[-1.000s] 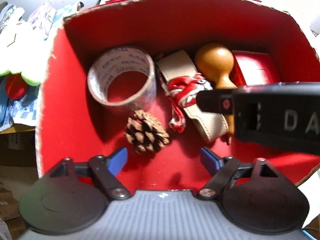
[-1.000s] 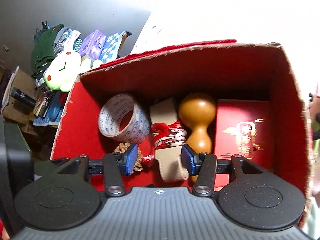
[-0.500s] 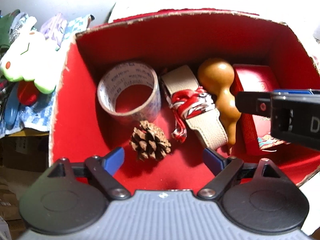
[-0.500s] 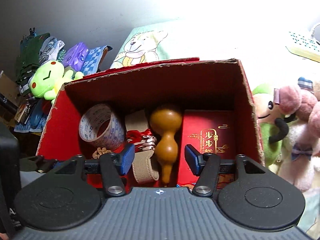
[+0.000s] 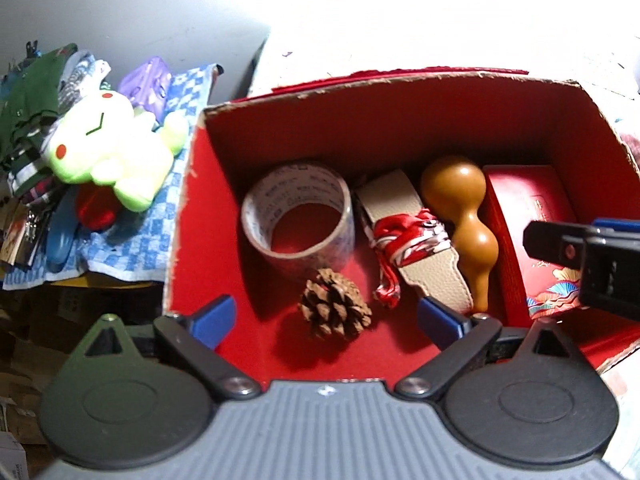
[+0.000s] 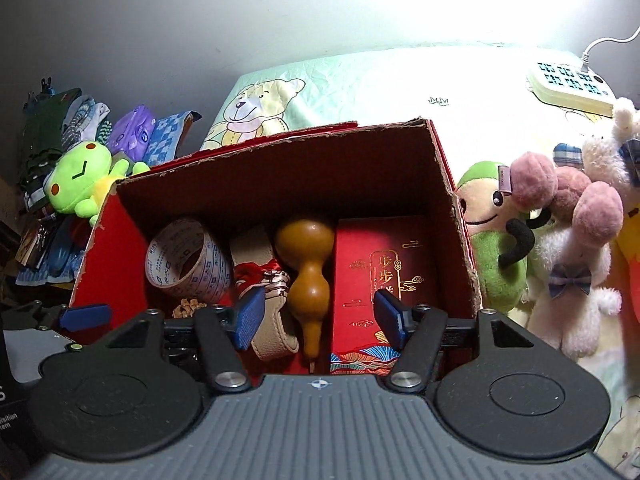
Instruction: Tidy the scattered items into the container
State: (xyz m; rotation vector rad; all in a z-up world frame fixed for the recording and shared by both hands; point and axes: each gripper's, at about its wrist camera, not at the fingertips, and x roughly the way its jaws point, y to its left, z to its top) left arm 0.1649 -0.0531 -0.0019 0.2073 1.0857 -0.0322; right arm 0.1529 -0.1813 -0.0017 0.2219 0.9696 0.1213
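Note:
A red cardboard box (image 5: pixel 192 216) (image 6: pixel 452 200) holds a tape roll (image 5: pixel 298 216) (image 6: pixel 188 260), a pine cone (image 5: pixel 334 310) (image 6: pixel 188 307), a beige strap with red-white cloth (image 5: pixel 412 240) (image 6: pixel 268 280), a wooden gourd (image 5: pixel 464 208) (image 6: pixel 308 264) and a red booklet (image 5: pixel 532 216) (image 6: pixel 384 264). My left gripper (image 5: pixel 326 318) hangs above the box's near edge; its jaws are opening, nothing between them. My right gripper (image 6: pixel 318 314) hovers over the gourd and booklet, jaws opening, gripping nothing. Its body (image 5: pixel 588 256) shows at the right of the left wrist view.
A green frog plush (image 5: pixel 108 152) (image 6: pixel 80 180) lies on a blue checked cloth (image 5: pixel 160 216) left of the box, beside stacked clothes. Plush toys (image 6: pixel 560 232) crowd the box's right side. A power strip (image 6: pixel 568 88) sits far right on the bear-print sheet (image 6: pixel 360 84).
Both grippers have pulled back and up from the box, so its rim and surroundings show. Both sets of jaws have spread wider. The things in the box have not moved.

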